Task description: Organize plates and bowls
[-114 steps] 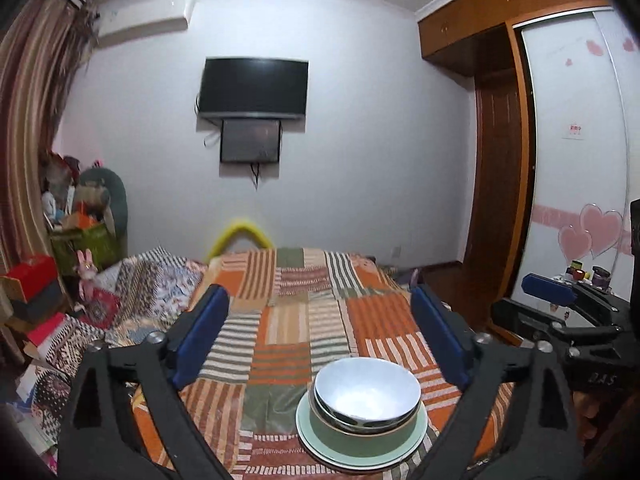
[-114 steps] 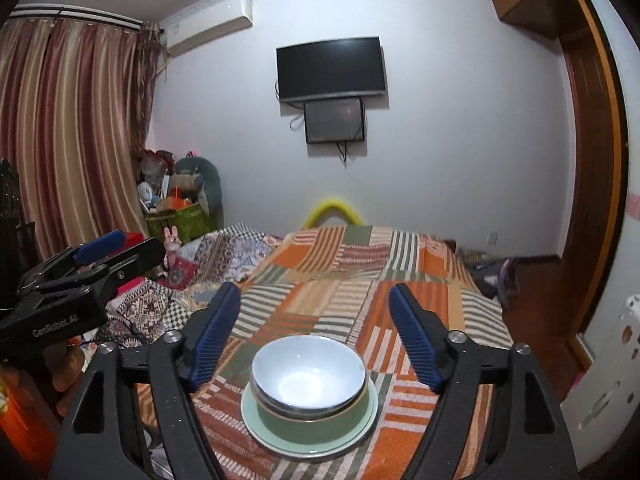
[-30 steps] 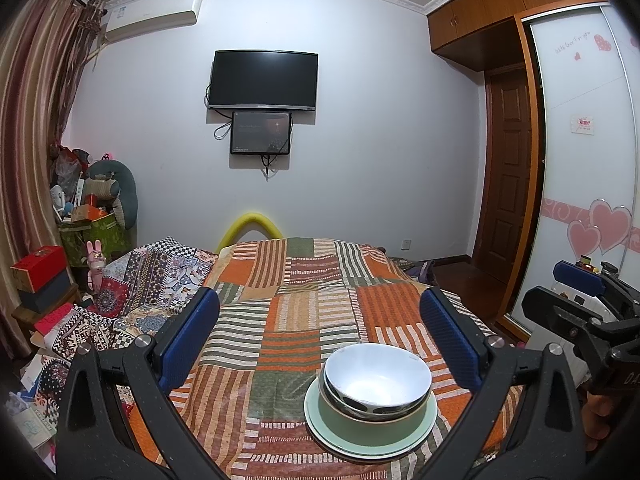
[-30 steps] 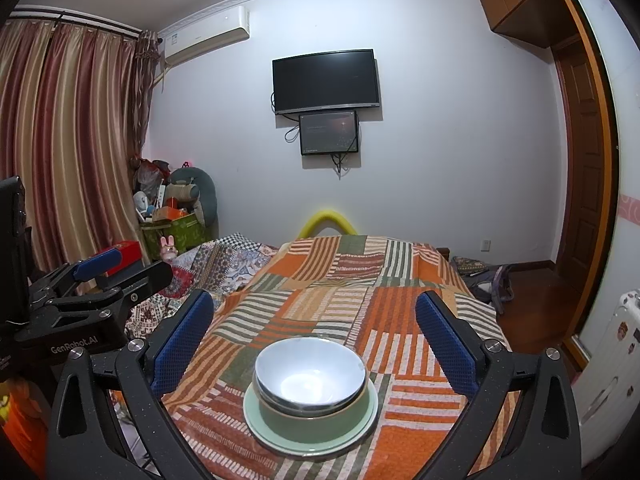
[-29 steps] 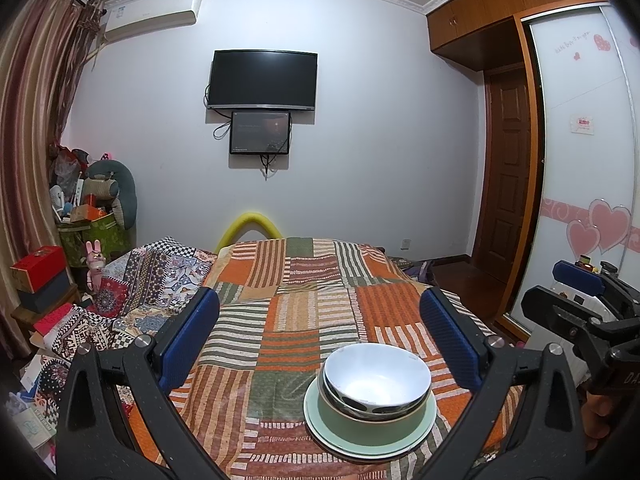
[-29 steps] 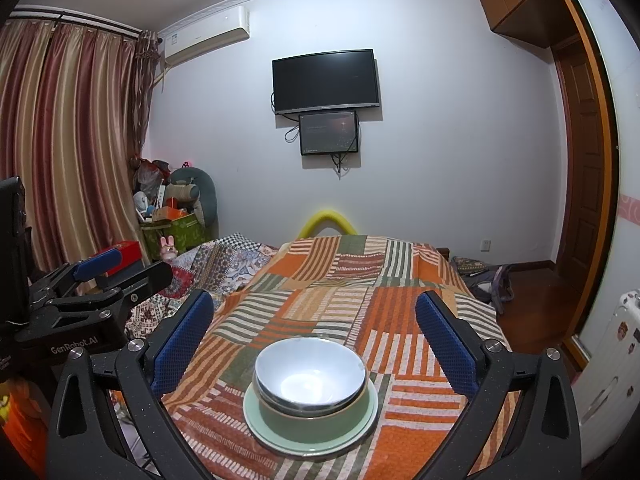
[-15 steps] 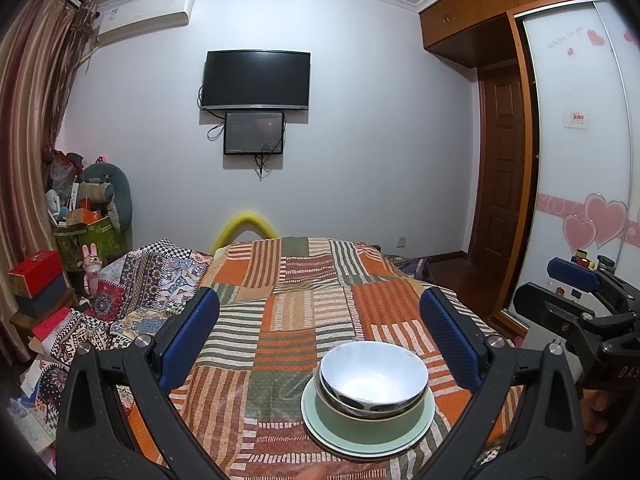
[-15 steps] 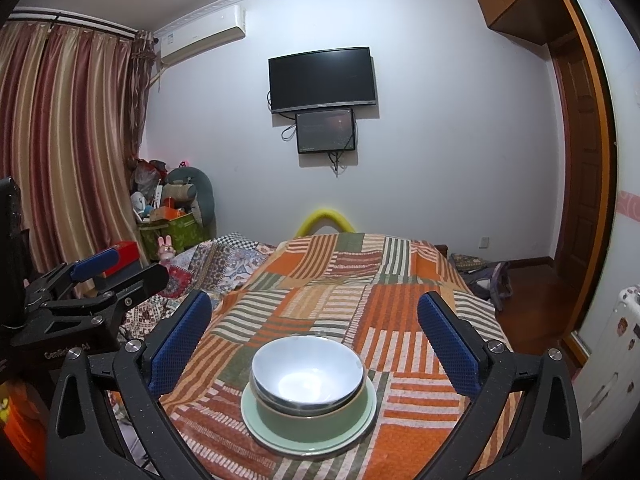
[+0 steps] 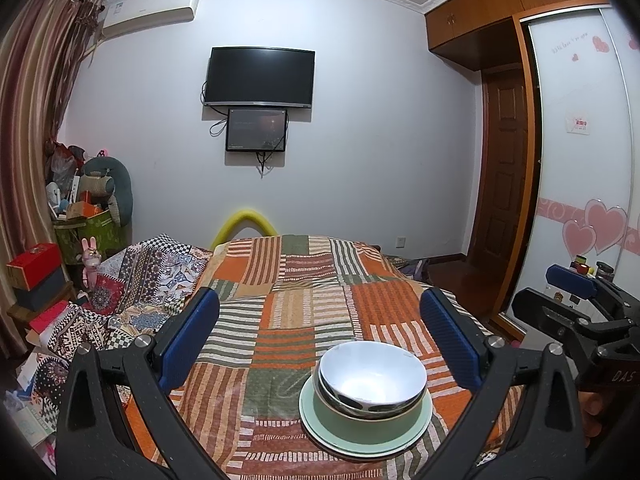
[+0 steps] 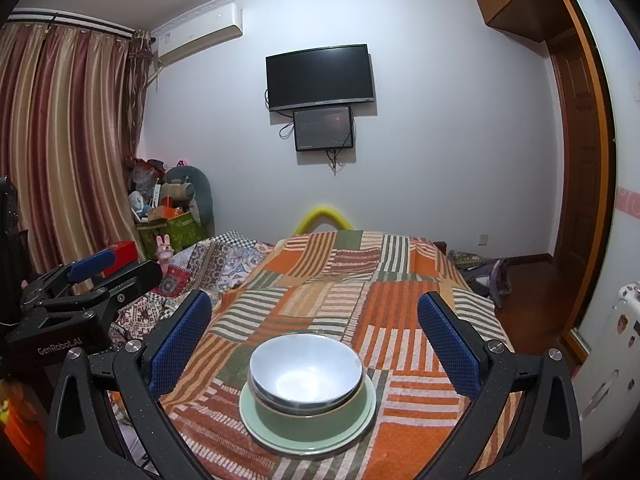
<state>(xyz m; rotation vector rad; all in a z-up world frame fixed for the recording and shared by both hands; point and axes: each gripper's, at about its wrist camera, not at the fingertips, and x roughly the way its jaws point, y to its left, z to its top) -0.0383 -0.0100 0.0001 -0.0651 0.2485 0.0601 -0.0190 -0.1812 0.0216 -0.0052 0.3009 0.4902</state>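
Observation:
A pale green plate lies on a patchwork-covered table near its front edge. On it stands a green bowl, with a white bowl nested on top. My left gripper hovers open above and behind the stack, left of it, holding nothing. My right gripper is open too, its blue pads wide on either side of the stack, well above it. Each gripper also shows at the other view's edge: right gripper, left gripper.
A second patterned cloth covers the surface left of the table. Boxes and toys pile up against the curtain at left. A door and wardrobe stand at right, a television on the far wall.
Both grippers have opened wider since the oldest frames and lifted slightly. The stack of plate and bowls has stayed put.

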